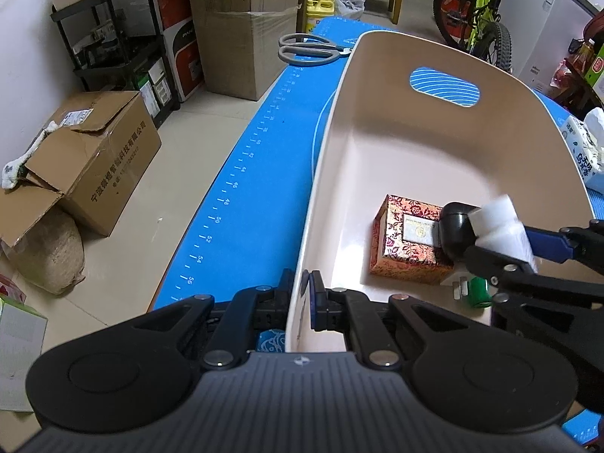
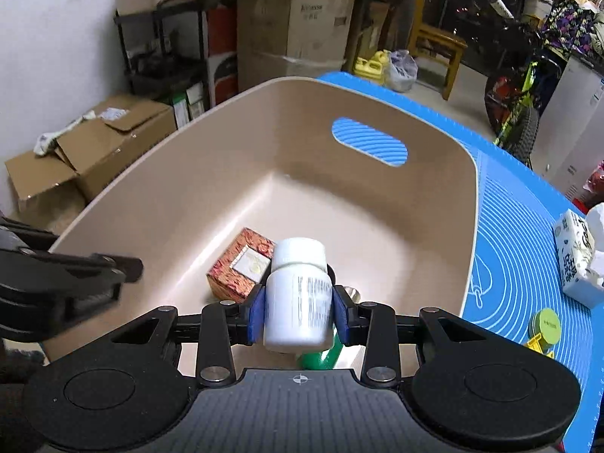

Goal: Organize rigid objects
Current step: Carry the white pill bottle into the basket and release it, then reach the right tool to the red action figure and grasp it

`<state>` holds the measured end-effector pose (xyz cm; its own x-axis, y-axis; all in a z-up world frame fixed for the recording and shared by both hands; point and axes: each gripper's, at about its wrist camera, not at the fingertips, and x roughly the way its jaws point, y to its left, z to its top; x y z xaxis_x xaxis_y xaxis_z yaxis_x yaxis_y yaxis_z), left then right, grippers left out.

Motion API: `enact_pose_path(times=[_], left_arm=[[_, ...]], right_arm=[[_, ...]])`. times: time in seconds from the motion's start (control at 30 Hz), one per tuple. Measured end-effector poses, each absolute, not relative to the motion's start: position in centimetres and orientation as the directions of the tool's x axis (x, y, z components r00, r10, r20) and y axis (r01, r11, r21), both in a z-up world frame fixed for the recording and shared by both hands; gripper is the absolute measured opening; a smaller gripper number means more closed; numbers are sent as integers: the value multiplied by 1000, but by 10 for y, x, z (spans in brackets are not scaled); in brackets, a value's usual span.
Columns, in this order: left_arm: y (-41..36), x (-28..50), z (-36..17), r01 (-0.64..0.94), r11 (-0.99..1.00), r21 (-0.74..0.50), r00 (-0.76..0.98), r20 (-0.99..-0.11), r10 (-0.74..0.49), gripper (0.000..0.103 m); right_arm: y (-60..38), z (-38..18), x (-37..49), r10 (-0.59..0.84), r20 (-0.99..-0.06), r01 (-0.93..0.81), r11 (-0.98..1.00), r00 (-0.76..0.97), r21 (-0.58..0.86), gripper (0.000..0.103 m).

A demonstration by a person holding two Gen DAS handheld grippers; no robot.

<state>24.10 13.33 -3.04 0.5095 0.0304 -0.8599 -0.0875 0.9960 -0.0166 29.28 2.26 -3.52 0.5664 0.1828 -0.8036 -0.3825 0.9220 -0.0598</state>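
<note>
My left tongs [image 1: 305, 294] are clamped on the beige basket's [image 1: 528, 120] near rim. My right tongs [image 2: 298, 311] grip a white pill bottle [image 2: 298, 302] above the basket floor, frame centre, over a patterned red box [image 2: 236, 268].

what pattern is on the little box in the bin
A red and gold floral pattern on the box, with a pale label on top; clearest in the left wrist view.

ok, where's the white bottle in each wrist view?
Left wrist: white bottle at right edge, between the right gripper's fingers, above the red box.
Right wrist: white bottle bottom centre, between the blue pads, over the bin.
Shared landmark: the red box on the bin floor.
</note>
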Motion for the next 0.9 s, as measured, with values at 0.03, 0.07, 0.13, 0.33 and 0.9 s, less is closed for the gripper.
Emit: enact_pose_path(times=[0.03, 0.07, 0.13, 0.33, 0.9], left_arm=[[133, 241, -30, -87, 996, -16, 510, -860, 31, 10], [132, 241, -31, -87, 996, -14, 510, -859, 32, 10], [131, 240, -31, -87, 996, -12, 511, -859, 34, 10], [131, 240, -31, -85, 996, -7, 511, -859, 37, 10], [132, 240, -30, -86, 996, -1, 513, -857, 43, 10]], right_arm=[[24, -36, 293, 177, -806, -379, 923, 565, -63, 50], [23, -37, 294, 176, -808, -375, 925, 563, -59, 51], [22, -37, 295, 175, -810, -370, 927, 559, -55, 51], [14, -27, 292, 194, -776, -358, 933, 600, -44, 74], [-105, 4, 286, 58, -687, -112, 993, 725, -34, 77]])
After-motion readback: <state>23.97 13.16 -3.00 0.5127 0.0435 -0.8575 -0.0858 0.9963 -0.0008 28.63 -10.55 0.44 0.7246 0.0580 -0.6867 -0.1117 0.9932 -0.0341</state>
